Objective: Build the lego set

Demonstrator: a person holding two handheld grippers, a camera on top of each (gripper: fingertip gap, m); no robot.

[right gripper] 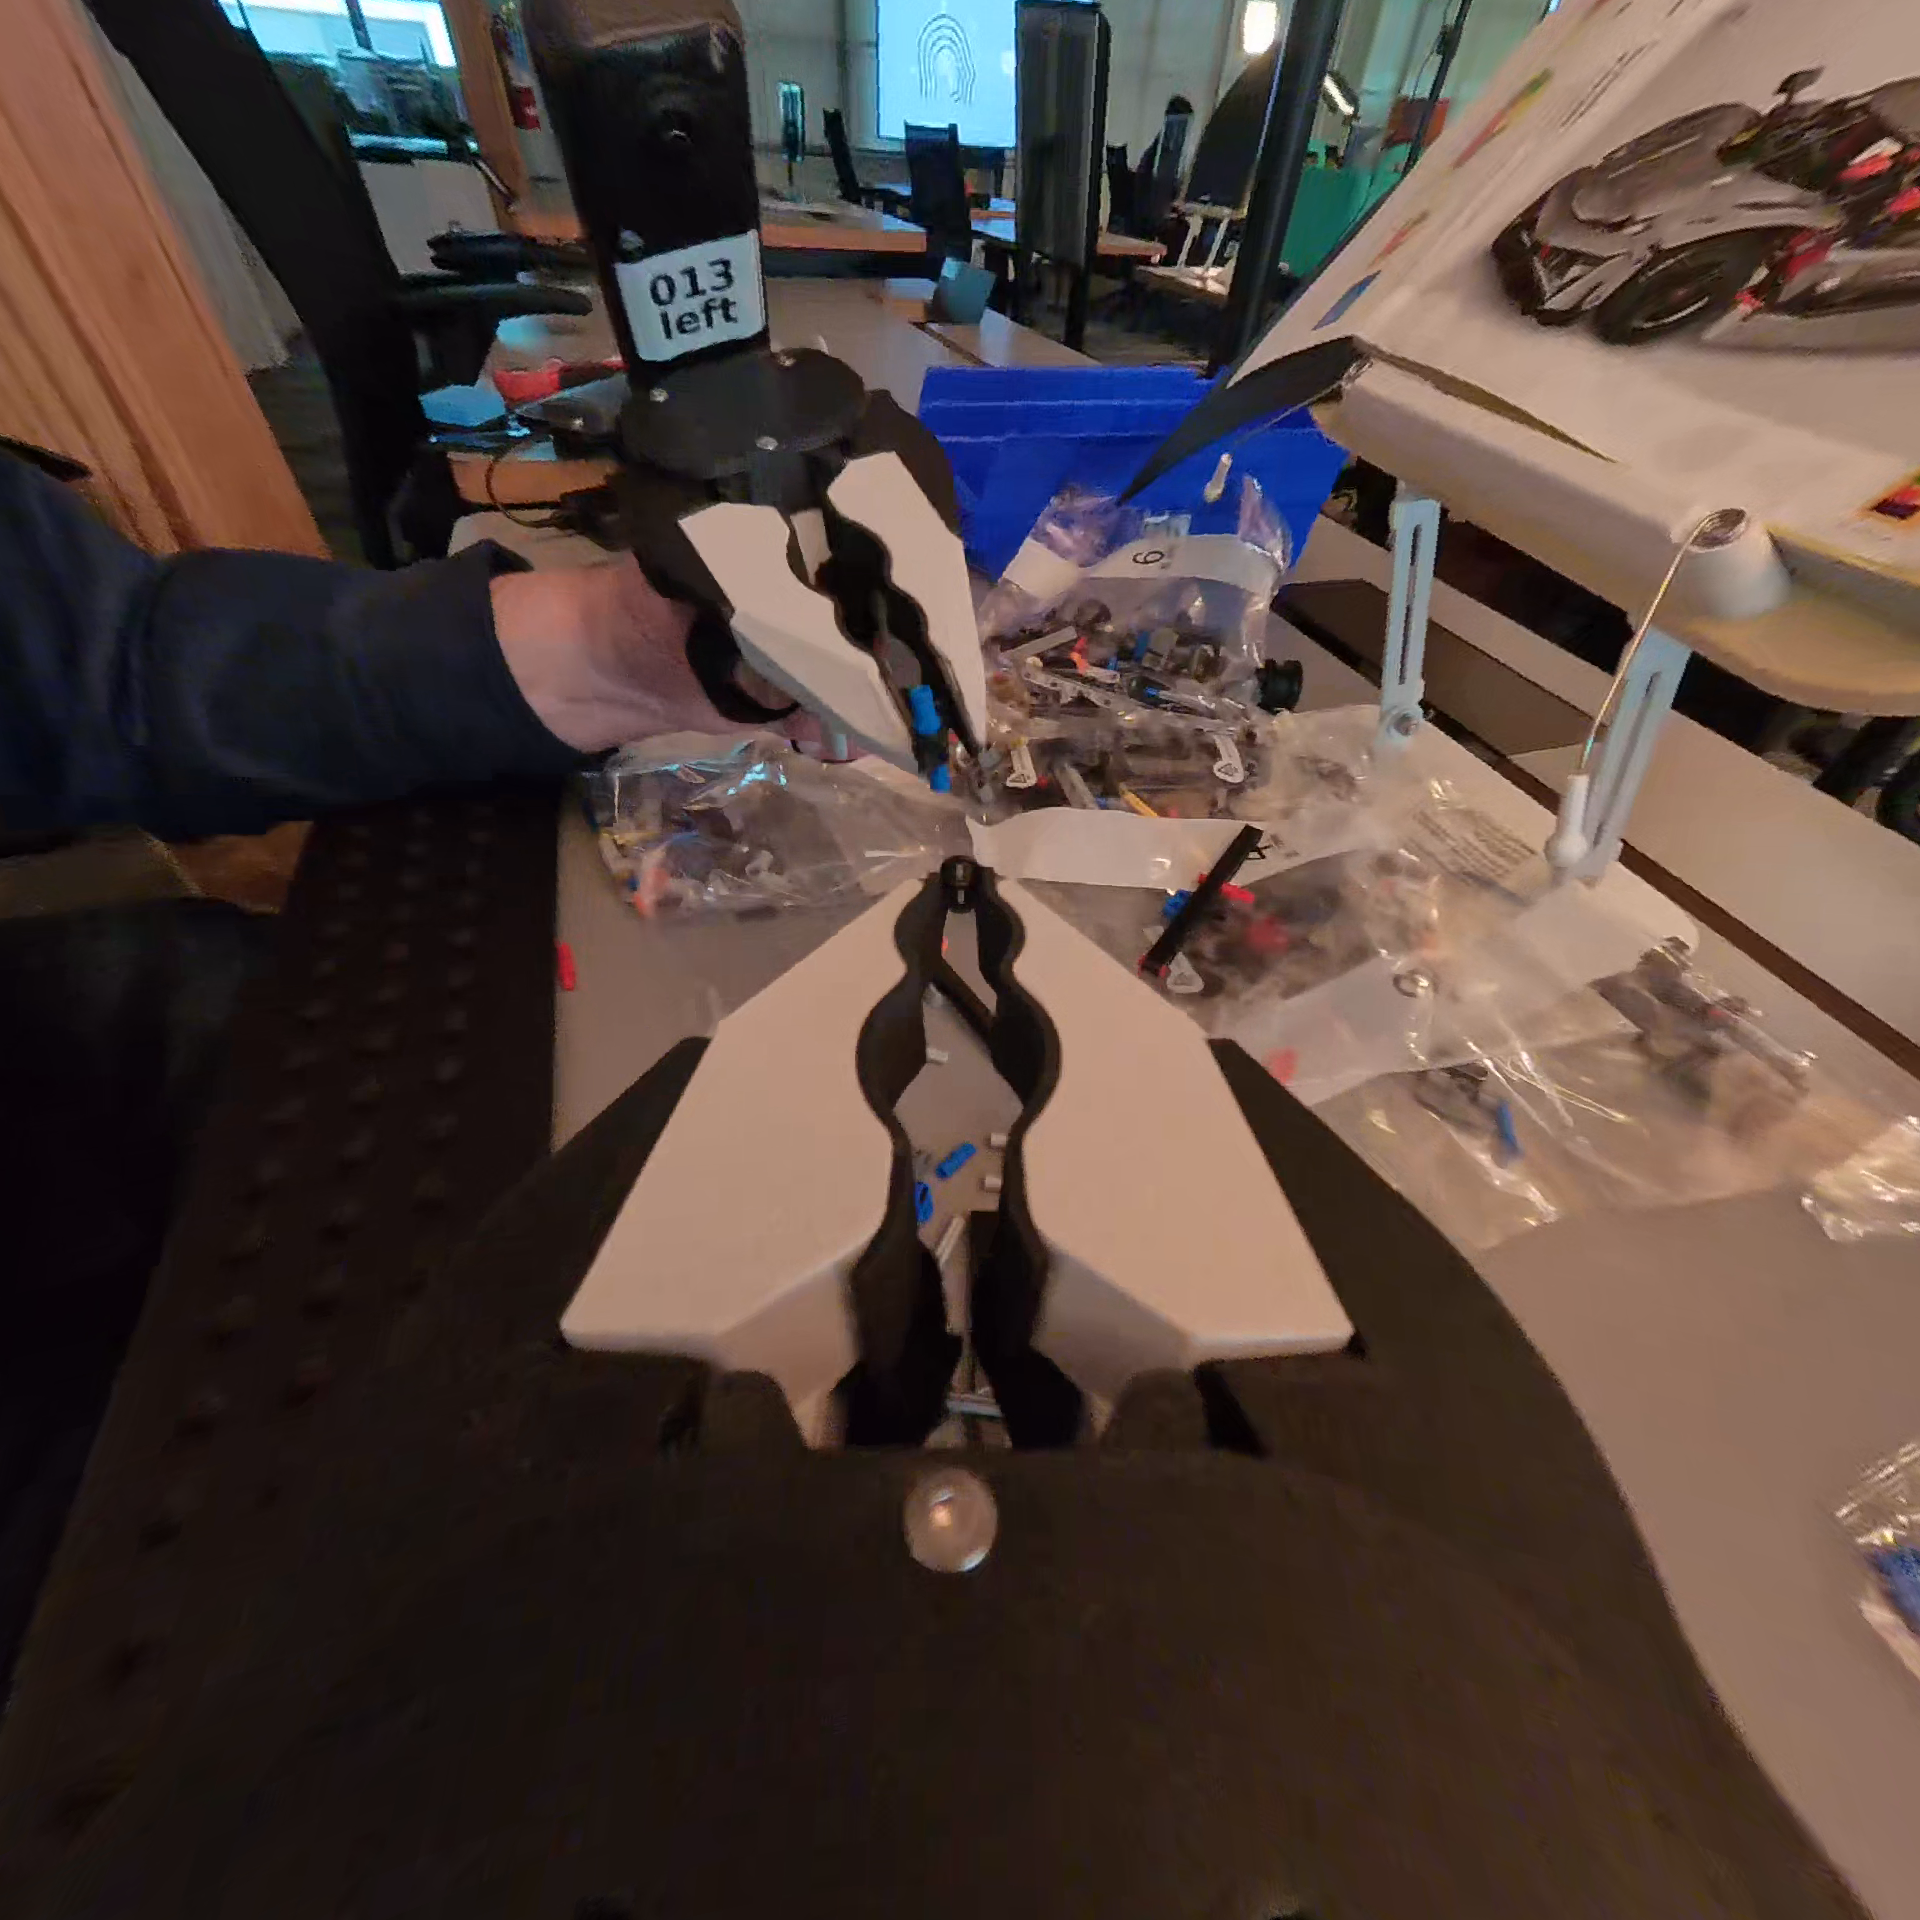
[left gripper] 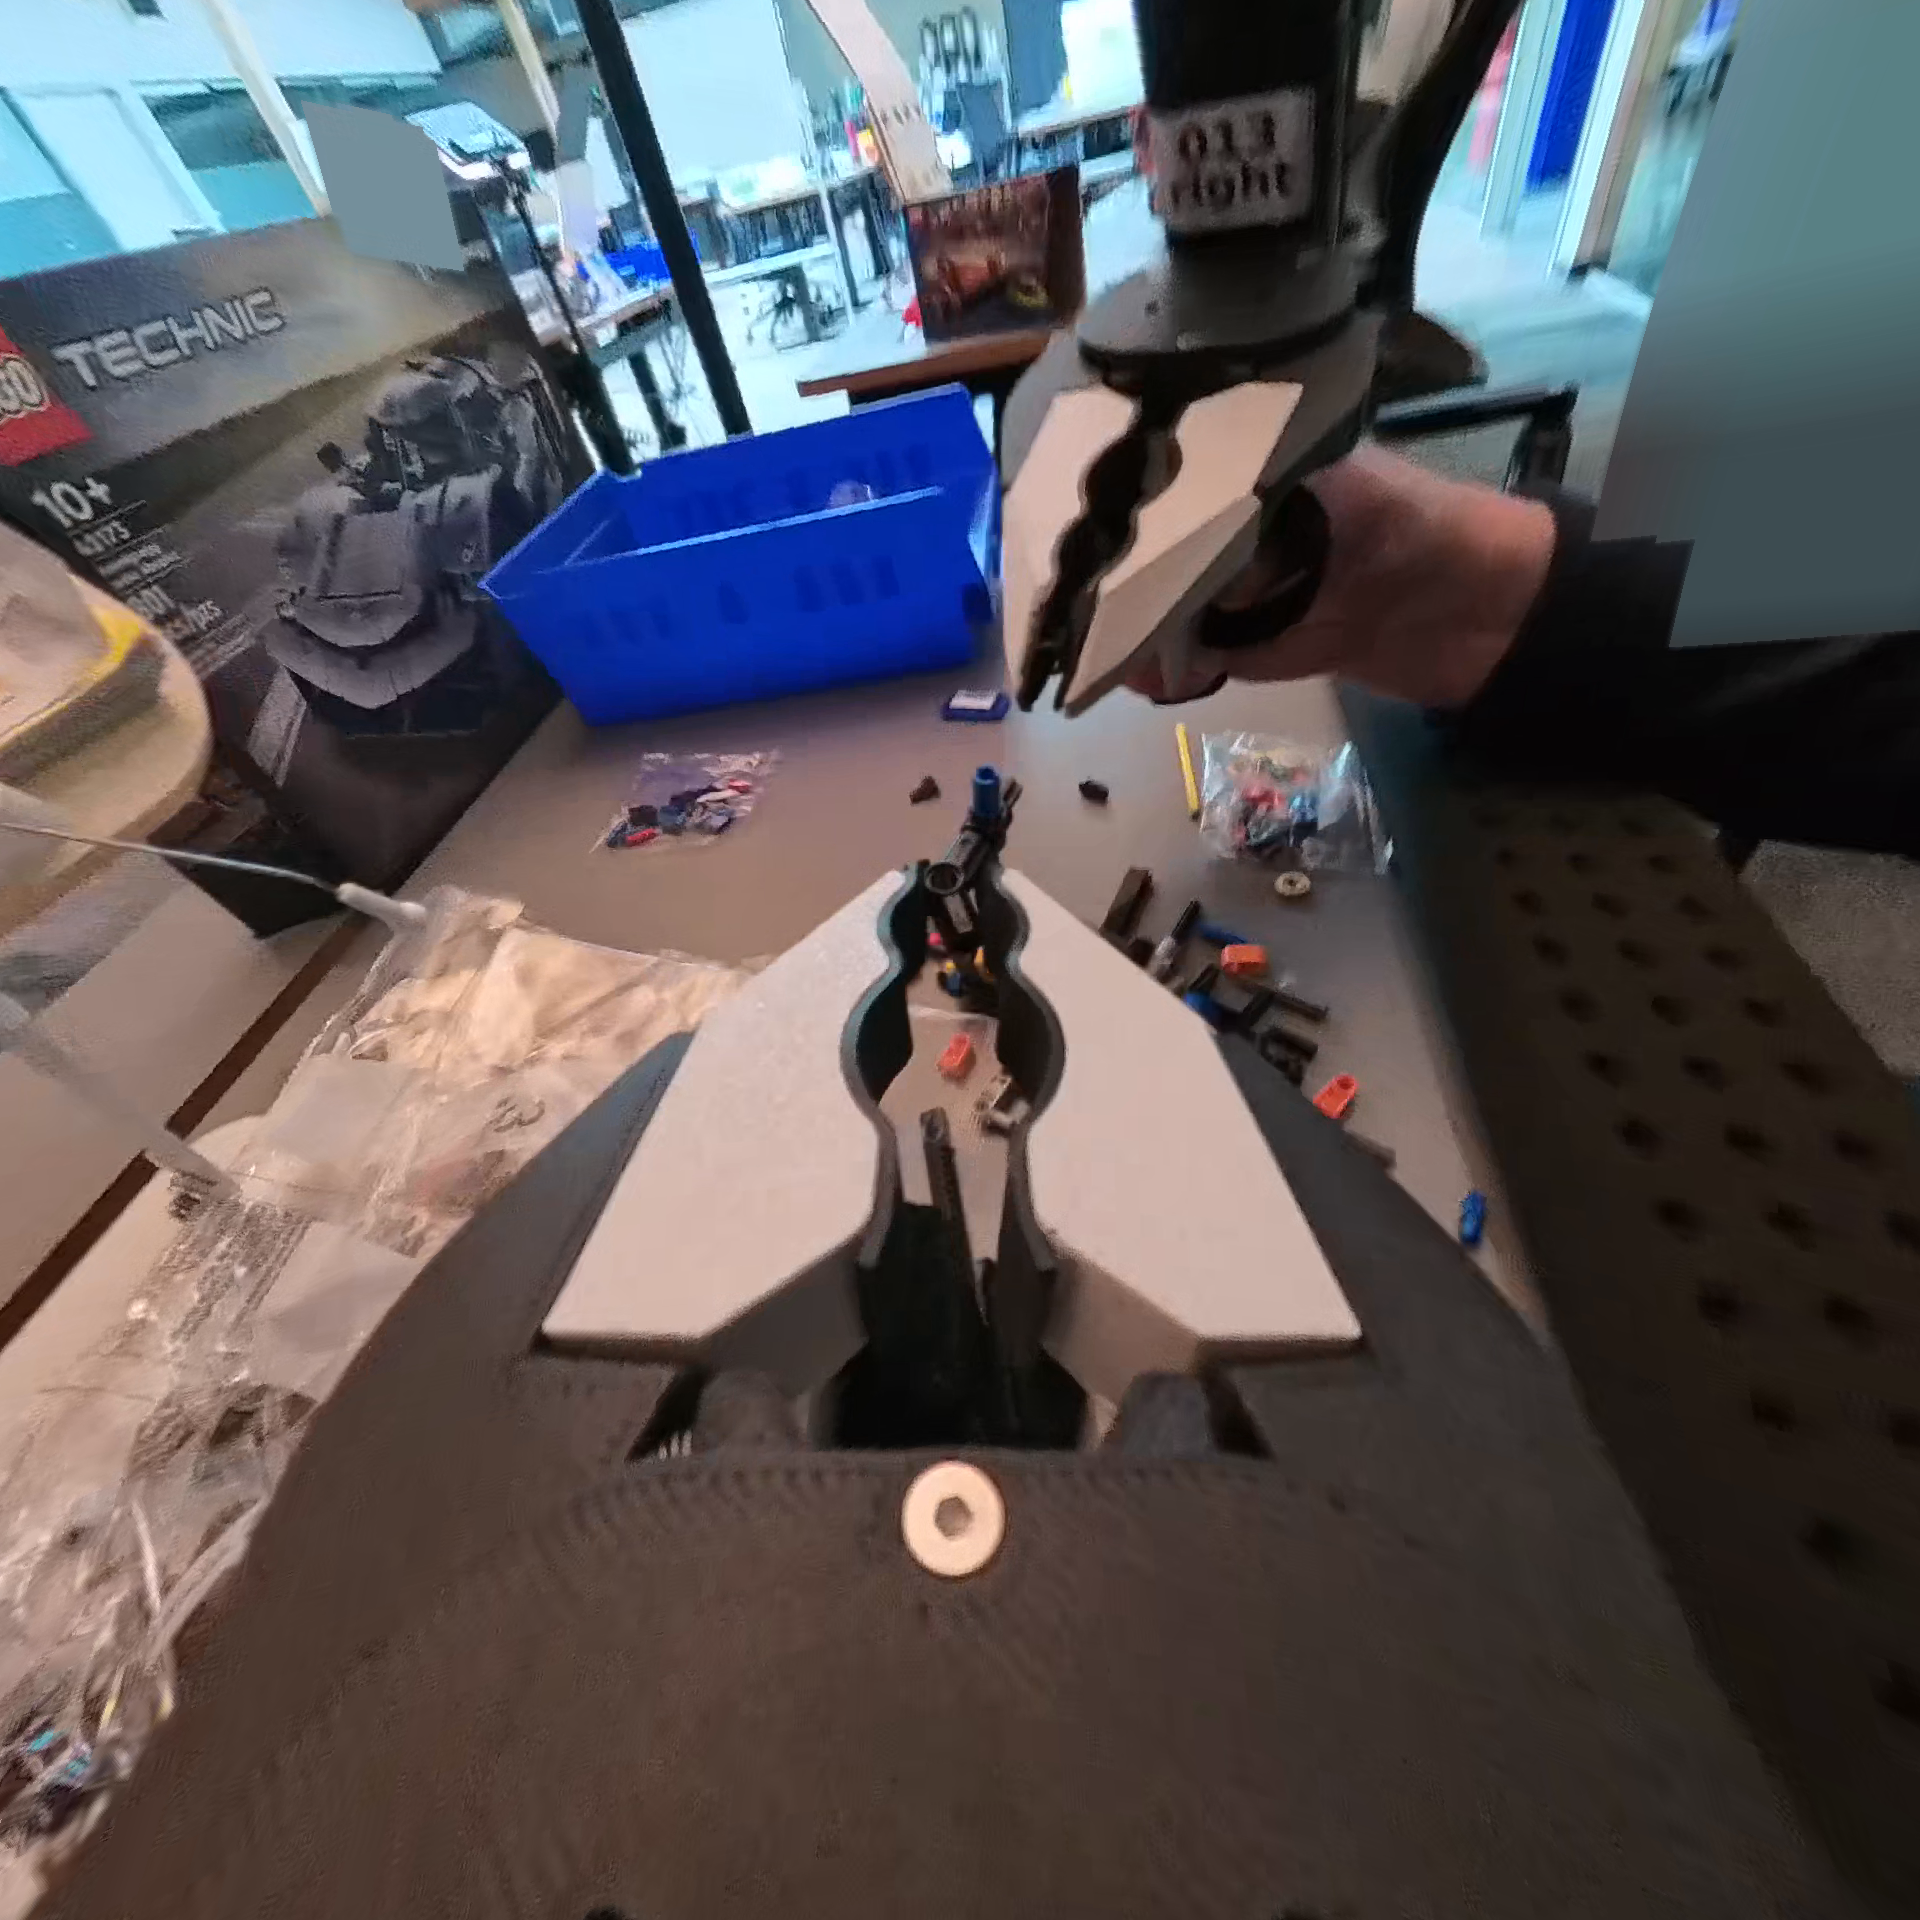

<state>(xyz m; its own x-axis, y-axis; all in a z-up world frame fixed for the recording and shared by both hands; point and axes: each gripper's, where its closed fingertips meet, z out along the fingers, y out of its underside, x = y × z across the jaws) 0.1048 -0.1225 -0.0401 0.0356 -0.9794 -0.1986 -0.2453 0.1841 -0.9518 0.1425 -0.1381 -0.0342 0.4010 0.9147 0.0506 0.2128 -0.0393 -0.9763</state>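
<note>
My left gripper (left gripper: pixel 961 883) is shut on a small black Technic assembly (left gripper: pixel 971 852) with a blue pin on top, held above the grey table (left gripper: pixel 831 790). It also shows in the right wrist view (right gripper: pixel 940 758), tips down, with blue pins between the fingers. My right gripper (right gripper: pixel 958 883) is shut on a small black pin (right gripper: pixel 958 881). In the left wrist view the right gripper (left gripper: pixel 1044 686) hangs above and beyond the left one, apart from it. Loose black, orange and blue parts (left gripper: pixel 1236 987) lie on the table under the left gripper.
A blue bin (left gripper: pixel 769 561) stands at the back, with the set's box (left gripper: pixel 281 520) to its left. Clear parts bags (right gripper: pixel 1132 665) lie around. An instruction booklet on a white stand (right gripper: pixel 1662 312) overhangs the table. A black perforated mat (left gripper: pixel 1662 1143) borders it.
</note>
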